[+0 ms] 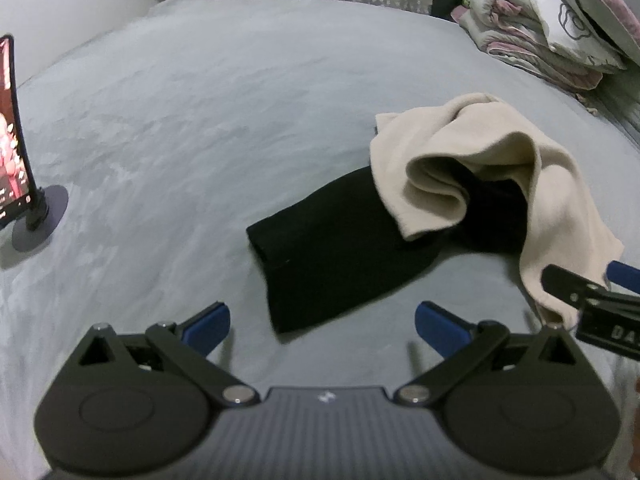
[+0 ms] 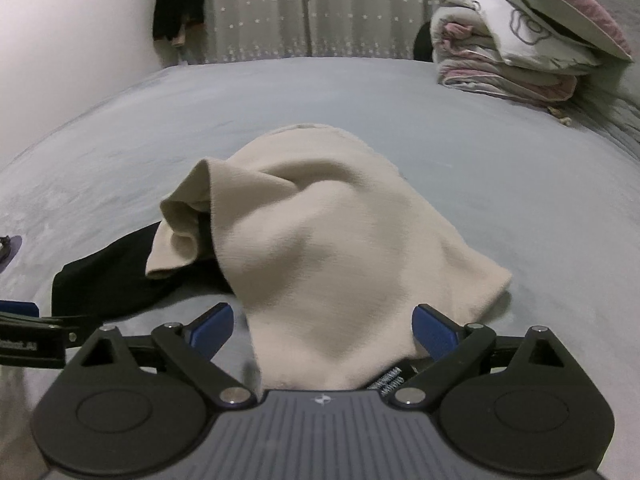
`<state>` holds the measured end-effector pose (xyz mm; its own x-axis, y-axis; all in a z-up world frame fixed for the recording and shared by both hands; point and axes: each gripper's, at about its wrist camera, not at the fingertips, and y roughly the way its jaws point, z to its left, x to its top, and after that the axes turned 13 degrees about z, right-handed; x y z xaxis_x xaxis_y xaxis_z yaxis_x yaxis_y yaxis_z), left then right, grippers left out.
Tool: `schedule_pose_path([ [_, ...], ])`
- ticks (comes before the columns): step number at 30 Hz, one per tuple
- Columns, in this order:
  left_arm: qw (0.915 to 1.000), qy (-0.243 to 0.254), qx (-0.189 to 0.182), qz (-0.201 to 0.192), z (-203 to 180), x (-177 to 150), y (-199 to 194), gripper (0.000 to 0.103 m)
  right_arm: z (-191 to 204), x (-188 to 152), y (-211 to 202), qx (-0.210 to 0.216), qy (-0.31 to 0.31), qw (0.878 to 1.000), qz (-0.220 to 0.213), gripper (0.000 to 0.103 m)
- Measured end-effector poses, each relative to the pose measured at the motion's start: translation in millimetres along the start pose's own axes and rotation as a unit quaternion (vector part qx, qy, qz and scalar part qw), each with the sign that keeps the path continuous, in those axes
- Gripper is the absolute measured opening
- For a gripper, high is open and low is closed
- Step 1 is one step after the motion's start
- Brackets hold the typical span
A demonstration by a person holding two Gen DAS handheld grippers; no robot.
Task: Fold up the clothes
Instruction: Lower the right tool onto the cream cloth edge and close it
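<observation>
On top of the black garment (image 1: pixel 320 248), near the middle of the grey bed (image 1: pixel 200 120): a cream garment (image 2: pixel 320 248), heaped and wrinkled, not folded yet. Black garment flat, sticking out to the left from under the cream one.

Right gripper (image 2: pixel 323 326) low at the near edge of the cream garment. Jaws wide apart. Cream cloth between them, but blue pads not pressing on it. Nothing held.

Left gripper (image 1: pixel 322 322) just in front of the black garment's near end. Jaws spread wide, only bed between them.

Far from the black garment: a phone on a stand (image 1: pixel 24 184) at the left, a pile of bedding (image 2: pixel 520 48) at the back right.

Could go wrong, maybe:
- Pinching both garments at once, because one sits on the other. Then both lifted together.
- Grabbing only a thin fold of soft cream cloth. Then slipping out.
- Pulling hard, dragging the black garment out of shape.
</observation>
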<state>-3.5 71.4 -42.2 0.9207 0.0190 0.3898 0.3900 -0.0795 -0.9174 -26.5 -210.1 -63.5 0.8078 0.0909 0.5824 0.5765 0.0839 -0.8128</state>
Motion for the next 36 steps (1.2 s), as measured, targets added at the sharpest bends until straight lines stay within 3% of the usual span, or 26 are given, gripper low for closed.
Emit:
schedule_pose_path([
  [9, 0.9999, -0.011, -0.005, -0.003, 11.4, -0.9, -2.9, 0.103, 15.1, -0.2, 14.2, -0.019, -0.027, 0.999, -0.022, 0.093],
  [14, 0.9996, -0.024, -0.013, -0.010, 16.0, 0.8, -4.4, 0.103, 29.7, -0.6, 12.3, -0.031, -0.075, 0.995, -0.055, 0.093],
  [20, 0.9995, -0.027, -0.012, -0.010, 16.8, 1.5, -2.0, 0.103, 45.1, -3.5, 26.8, -0.080, -0.139, 0.984, -0.075, 0.086],
  [23, 0.9995, -0.028, -0.013, -0.008, 15.5, 3.3, -1.9, 0.103, 41.8, -2.1, 38.1, -0.098, -0.137, 0.984, -0.063, 0.069],
  [25, 0.9994, -0.025, -0.018, -0.016, 14.6, 4.4, -5.7, 0.103, 36.9, -1.2, 37.2, -0.087, -0.130, 0.986, -0.060, 0.056],
  [29, 0.9988, -0.026, -0.030, -0.027, 12.5, 7.7, -10.6, 0.103, 25.4, 1.0, 24.6, -0.067, -0.121, 0.989, -0.057, 0.041],
  [31, 0.9984, -0.029, -0.040, -0.028, 11.5, 9.8, -10.8, 0.103, 16.9, 2.3, 17.3, -0.050, -0.109, 0.991, -0.054, 0.026],
  [36, 0.9957, -0.037, -0.079, -0.030, 11.0, 15.6, -10.6, 0.102, -12.6, 6.4, 1.9, -0.006, -0.070, 0.997, -0.045, 0.017],
])
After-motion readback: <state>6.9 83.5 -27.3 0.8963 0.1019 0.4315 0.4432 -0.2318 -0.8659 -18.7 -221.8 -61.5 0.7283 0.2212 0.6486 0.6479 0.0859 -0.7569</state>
